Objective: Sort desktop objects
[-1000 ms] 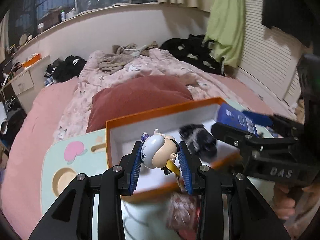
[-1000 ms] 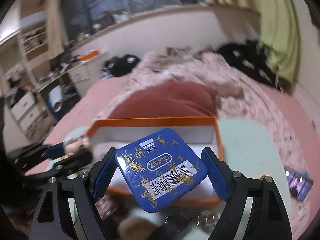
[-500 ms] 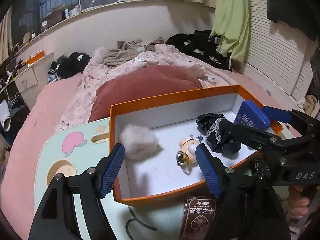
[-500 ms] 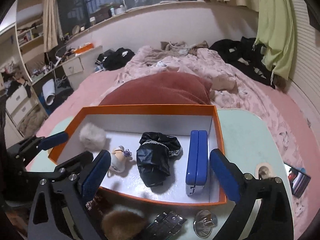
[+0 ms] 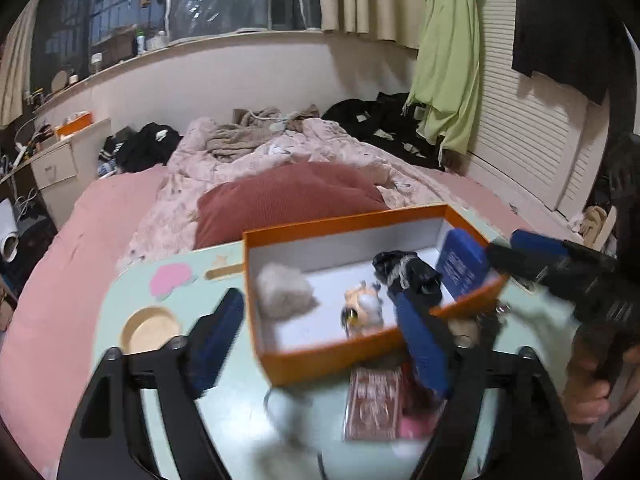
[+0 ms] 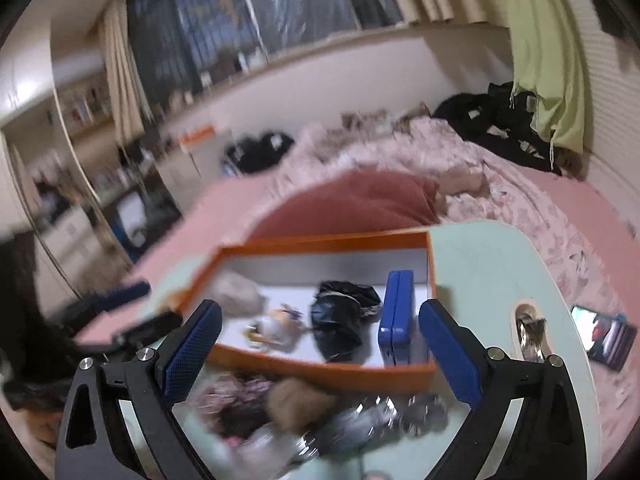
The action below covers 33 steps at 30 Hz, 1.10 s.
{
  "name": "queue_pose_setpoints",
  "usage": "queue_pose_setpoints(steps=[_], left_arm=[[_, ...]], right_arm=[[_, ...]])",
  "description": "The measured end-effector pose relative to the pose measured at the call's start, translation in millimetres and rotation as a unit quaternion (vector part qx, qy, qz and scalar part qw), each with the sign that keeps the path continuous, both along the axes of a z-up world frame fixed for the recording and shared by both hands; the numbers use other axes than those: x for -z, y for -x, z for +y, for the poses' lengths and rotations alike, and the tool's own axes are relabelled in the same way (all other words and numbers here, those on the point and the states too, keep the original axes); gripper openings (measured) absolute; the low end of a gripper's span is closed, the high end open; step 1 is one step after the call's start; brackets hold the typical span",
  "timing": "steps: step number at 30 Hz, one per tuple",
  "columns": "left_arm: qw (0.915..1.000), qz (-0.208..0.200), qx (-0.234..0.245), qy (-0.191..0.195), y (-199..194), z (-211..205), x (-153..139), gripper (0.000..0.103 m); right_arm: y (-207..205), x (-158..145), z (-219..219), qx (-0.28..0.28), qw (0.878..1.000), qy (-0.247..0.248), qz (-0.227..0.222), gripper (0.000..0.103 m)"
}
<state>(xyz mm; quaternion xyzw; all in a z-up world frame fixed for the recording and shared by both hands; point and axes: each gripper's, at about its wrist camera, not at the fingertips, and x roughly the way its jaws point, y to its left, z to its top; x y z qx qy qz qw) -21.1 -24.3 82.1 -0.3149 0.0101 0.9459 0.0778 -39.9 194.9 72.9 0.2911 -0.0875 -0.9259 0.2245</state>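
An orange box [image 5: 332, 364] with a white inside stands on the mint table [image 5: 168, 364]. In it lie a grey pompom [image 5: 284, 292], a small figure keychain [image 5: 362, 308], a black lacy cloth [image 5: 408, 276] and a blue tin [image 5: 460, 264] on its edge by the right wall. My left gripper [image 5: 318, 320] hangs before the box's near left corner; its jaws are opening and grip nothing. My right gripper [image 6: 320, 320] stands open and empty in front of the box [image 6: 320, 368], with the blue tin [image 6: 396, 320] just beyond its right finger.
Between the box and me lie a card deck [image 5: 372, 404], a brown pompom [image 6: 304, 400] and blurred metal bits [image 6: 420, 416]. The table has a round recess [image 5: 150, 330] at the left and a slot [image 6: 530, 332] at the right. A phone [image 6: 604, 336] lies on the bed beyond.
The left gripper let the figure go into the box, and the right gripper let the blue tin go there too. Both have opened wide and drawn back from the box.
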Motion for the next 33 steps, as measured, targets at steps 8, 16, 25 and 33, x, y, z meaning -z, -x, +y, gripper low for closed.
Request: queue_pose_setpoints(steps=[8,16,25,33], left_arm=[[0.9954,-0.090,0.031,0.009,-54,19,49,0.083],[0.9875,-0.150,0.025,0.039,-49,30,85,0.087],[0.9871,-0.157,0.003,0.031,-47,22,92,0.103],[0.9873,-0.156,0.003,0.031,-49,21,93,0.103]], right_arm=[[-65,28,25,0.050,0.997,-0.059,-0.008,0.099],[-71,67,1,0.036,0.984,-0.172,-0.036,0.099],[-55,96,12,0.046,0.977,-0.189,-0.087,0.103],[-57,98,13,0.041,0.978,-0.187,-0.078,0.103]])
